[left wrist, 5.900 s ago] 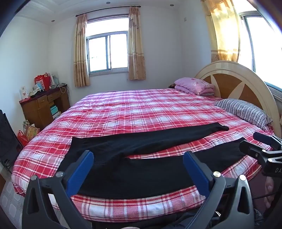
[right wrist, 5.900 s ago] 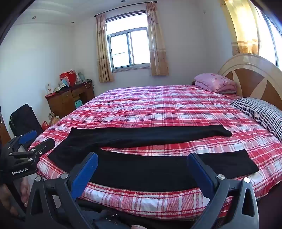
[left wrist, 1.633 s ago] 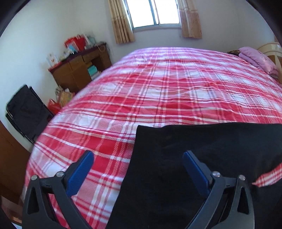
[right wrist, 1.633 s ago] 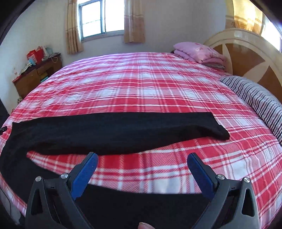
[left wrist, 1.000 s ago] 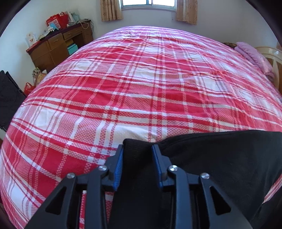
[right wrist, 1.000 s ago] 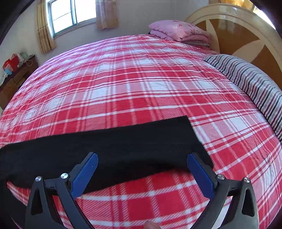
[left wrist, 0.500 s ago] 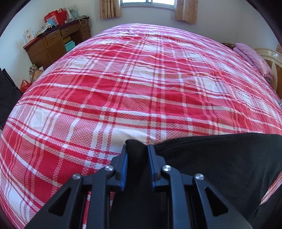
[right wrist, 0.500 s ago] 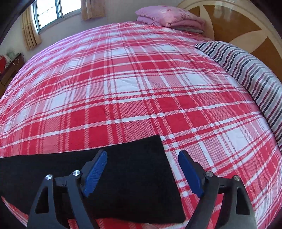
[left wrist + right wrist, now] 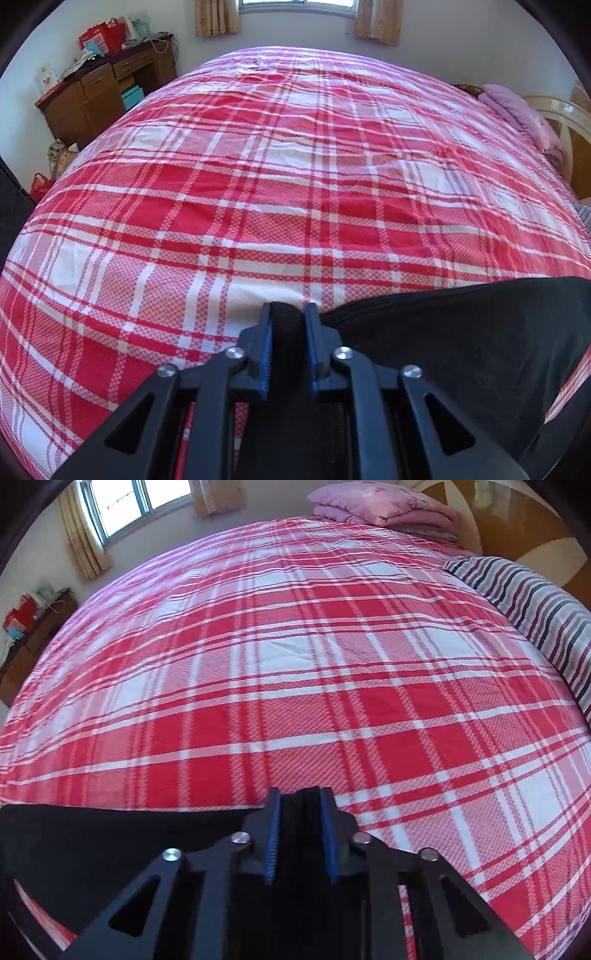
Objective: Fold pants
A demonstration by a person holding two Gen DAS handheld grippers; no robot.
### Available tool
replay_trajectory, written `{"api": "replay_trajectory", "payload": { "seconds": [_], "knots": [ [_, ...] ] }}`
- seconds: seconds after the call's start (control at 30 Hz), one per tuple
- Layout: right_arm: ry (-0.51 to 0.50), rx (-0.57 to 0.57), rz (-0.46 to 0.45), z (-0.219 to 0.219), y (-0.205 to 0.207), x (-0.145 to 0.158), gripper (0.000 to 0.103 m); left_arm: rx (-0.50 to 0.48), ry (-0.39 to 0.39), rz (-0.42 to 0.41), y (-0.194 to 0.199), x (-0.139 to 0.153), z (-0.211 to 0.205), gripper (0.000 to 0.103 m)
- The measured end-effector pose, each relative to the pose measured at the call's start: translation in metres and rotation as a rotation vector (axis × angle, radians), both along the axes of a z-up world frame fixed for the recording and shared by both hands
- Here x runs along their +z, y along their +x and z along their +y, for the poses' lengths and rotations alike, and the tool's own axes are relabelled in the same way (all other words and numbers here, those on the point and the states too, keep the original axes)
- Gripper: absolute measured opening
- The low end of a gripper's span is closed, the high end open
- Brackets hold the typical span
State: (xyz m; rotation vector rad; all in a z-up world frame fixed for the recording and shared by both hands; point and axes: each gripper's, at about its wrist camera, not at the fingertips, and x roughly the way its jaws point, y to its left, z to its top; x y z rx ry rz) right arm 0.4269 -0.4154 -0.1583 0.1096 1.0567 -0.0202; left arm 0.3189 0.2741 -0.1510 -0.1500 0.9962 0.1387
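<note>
Both tongs just closed: left tongs (image 9: 287, 314), right tongs (image 9: 300, 797) pinching pants (image 9: 461, 332).

We see only part of the black fabric pants (image 9: 461, 343): in the left wrist view they run off the right and lower edges, and in the right wrist view (image 9: 92, 842) off the left edge. The black frame of the left gripper (image 9: 288, 317) and of the right gripper (image 9: 300, 801) hides the cloth beneath. The clutter on the brown wooden desk (image 9: 96, 99) is too small for us to identify. The striped pillow (image 9: 535, 616) is cut by the right edge.
</note>
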Motion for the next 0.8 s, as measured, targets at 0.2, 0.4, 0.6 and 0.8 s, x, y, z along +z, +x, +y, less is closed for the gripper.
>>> {"api": "replay_trajectory", "payload": {
  "seconds": [0.2, 0.4, 0.6, 0.8],
  "knots": [
    [-0.033, 0.047, -0.110, 0.019, -0.029, 0.034, 0.015, 0.003, -0.016, -0.119, -0.017, 0.024, 0.001, 0.012],
    [-0.025, 0.057, -0.272, 0.019, -0.067, 0.089, 0.015, 0.002, -0.040, -0.189, -0.037, 0.047, 0.005, 0.012],
    [0.000, 0.061, -0.374, 0.014, -0.119, 0.121, 0.015, -0.006, -0.080, -0.290, -0.063, 0.067, 0.007, 0.012],
    [0.036, 0.060, -0.410, 0.006, -0.173, 0.122, 0.015, -0.013, -0.117, -0.368, -0.102, 0.074, 0.010, 0.012]
  ]
}}
